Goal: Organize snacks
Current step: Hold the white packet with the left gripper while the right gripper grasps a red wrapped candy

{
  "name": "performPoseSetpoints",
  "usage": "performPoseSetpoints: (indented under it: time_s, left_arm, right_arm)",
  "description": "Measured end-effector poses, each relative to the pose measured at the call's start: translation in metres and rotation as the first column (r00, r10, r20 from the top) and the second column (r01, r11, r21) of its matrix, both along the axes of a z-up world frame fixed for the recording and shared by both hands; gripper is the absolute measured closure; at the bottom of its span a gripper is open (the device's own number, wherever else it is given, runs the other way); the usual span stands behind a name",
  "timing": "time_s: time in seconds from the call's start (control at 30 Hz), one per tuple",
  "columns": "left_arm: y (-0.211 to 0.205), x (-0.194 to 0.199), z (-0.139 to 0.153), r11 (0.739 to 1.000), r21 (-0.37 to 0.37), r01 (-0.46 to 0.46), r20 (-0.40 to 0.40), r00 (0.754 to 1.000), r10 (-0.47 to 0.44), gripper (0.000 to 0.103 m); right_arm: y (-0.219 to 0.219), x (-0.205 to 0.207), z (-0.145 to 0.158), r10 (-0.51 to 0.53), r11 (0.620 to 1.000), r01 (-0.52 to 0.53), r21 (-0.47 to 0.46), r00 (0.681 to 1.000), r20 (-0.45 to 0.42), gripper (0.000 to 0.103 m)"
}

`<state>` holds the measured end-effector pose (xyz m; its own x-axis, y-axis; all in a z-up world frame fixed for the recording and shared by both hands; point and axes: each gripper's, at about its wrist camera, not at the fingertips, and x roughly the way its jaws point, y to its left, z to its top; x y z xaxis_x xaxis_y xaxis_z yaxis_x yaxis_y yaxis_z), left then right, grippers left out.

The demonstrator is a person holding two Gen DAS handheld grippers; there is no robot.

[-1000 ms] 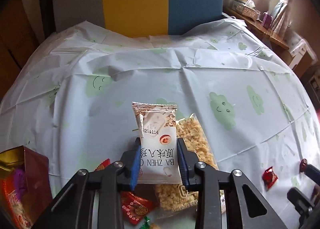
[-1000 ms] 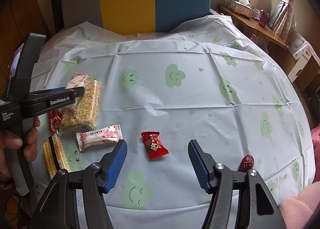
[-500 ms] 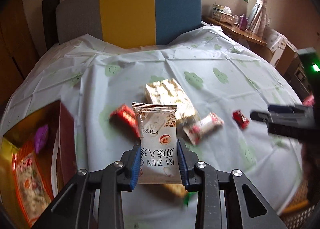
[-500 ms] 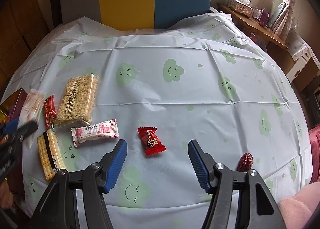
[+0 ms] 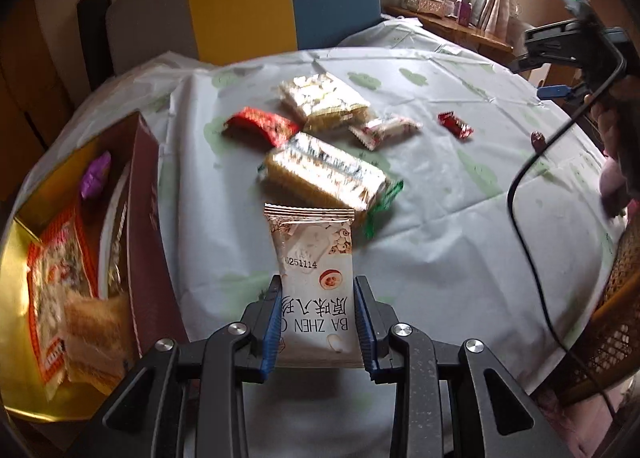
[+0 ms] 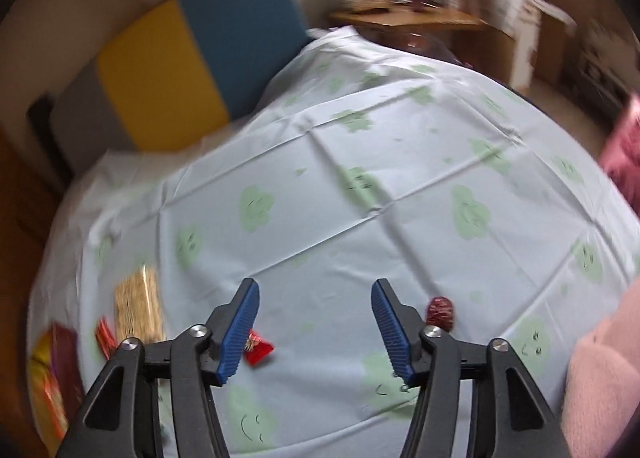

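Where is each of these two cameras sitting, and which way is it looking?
Left wrist: on the left gripper, looking down along its fingers at the white snack packet it holds, the box and the table.
Right wrist: on the right gripper, whose closing jaws hold nothing, looking down at the tablecloth; a pink sleeve shows.
Shared: the small red candy, box and tablecloth.

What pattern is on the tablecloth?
Pale blue tablecloth with green smiling clouds, clearest in the right wrist view.
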<state>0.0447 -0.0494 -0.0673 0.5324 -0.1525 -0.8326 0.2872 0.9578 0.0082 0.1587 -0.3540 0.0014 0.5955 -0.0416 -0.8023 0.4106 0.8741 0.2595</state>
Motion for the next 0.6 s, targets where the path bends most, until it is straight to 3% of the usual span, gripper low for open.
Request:
performPoseSetpoints:
  time_s: [0.07,0.17,0.33,0.6]
  left_arm:
    - [0.004,0.001,-0.008,1.0,-0.007,-0.014,-0.028,1.0,0.013,0.07]
    - [0.007,-0.002,-0.008,1.0,-0.023,-0.014,-0.012,1.0,0.013,0.07]
    - [0.007,-0.005,-0.01,1.0,-0.026,-0.012,0.006,1.0,0.012,0.068]
    - [0.013,-0.007,-0.011,0.998,-0.054,-0.018,0.011,1.0,0.019,0.068]
  right_arm:
    - [-0.014,-0.002,-0.005,-0.047,0.997,0.048,0.062,0.999,-0.01,0.049]
    - [-0.013,0.004,-0.016,-0.019,0.991,0.026,0.129,0.998,-0.052,0.055]
    - [0.021,0.016,-0.022,0.114,0.992,-0.109,0.056,0.988,-0.101,0.055]
    - [0.066,0.029,-0.034,0.3,0.949,-0.311,-0.045,0.939,-0.168,0.061]
